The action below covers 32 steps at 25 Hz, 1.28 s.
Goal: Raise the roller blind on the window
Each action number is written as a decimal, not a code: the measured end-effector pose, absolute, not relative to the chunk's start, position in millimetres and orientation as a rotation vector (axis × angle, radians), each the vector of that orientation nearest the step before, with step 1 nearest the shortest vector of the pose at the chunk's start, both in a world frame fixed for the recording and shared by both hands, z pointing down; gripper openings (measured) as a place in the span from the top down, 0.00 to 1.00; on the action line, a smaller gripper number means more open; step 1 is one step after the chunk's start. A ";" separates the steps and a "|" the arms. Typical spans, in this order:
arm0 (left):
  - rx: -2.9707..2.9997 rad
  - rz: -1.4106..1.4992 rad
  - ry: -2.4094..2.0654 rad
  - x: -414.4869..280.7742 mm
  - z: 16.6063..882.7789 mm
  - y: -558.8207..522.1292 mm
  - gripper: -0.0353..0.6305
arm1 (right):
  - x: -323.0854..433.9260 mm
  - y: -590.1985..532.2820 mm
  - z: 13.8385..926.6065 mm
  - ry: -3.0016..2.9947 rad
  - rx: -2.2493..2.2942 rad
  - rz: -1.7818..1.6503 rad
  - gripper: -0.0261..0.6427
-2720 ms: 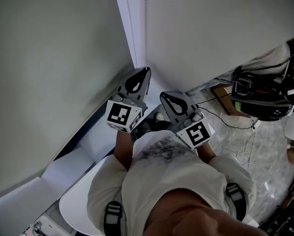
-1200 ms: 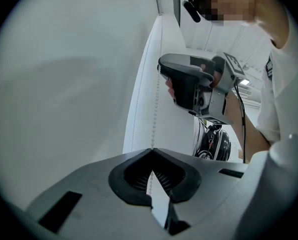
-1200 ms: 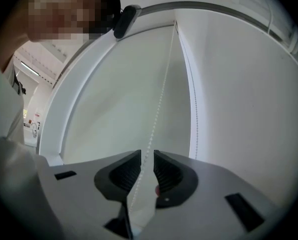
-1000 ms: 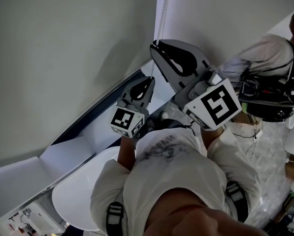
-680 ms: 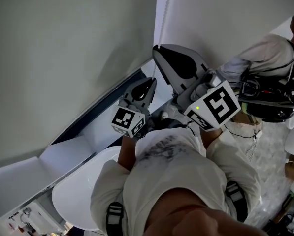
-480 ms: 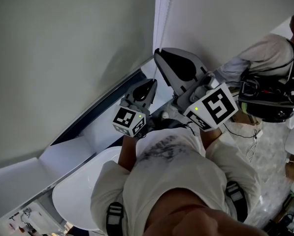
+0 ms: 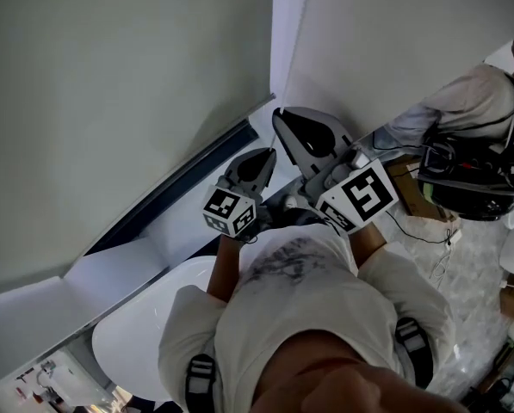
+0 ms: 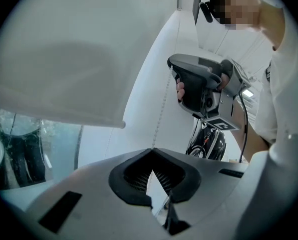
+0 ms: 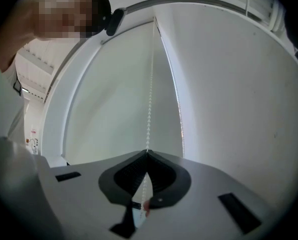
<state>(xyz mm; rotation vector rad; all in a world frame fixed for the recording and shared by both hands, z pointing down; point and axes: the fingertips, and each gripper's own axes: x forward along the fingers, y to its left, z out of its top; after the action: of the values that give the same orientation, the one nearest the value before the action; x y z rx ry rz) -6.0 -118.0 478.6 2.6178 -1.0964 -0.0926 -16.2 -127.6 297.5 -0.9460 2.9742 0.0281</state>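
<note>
The floor [image 7: 472, 317] at the right is pale and mottled, like stone. A glossy black rounded thing [image 7: 463, 188], much like a helmet, sits on it near the wall, with dark straps or leads lying over its top. Just beside it, toward the wall, lies a flat brown piece [image 7: 409, 181]; wood or card, hard to tell which. A thin black cable [image 7: 416, 224] trails across the floor from there, and loose white cables [image 7: 437, 261] lie in loops below it.
</note>
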 end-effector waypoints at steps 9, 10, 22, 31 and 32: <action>2.595 -0.030 -1.112 -9.9 516.7 -118.6 0.93 | -18.1 -131.8 336.7 3.026 -0.937 0.025 0.87; 2.592 -0.018 -1.116 -11.4 522.2 -117.5 0.94 | -19.7 -130.5 342.0 3.034 -0.936 0.019 0.87; 2.587 0.054 -1.132 -8.7 560.5 -118.7 0.94 | -17.0 -127.7 372.7 3.078 -0.948 -0.008 0.87; 2.563 0.056 -1.137 -7.6 577.6 -119.0 0.94 | -19.3 -122.3 387.8 3.084 -0.950 -0.044 0.87; 2.565 0.057 -1.141 -7.6 576.8 -119.5 0.94 | -19.2 -122.1 387.1 3.082 -0.950 -0.041 0.87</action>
<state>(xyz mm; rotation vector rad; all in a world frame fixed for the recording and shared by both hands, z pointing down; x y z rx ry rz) -7.6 -119.5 576.8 2.5654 -1.1413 0.0569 -19.2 -122.1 387.1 -0.9499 3.0824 -0.0413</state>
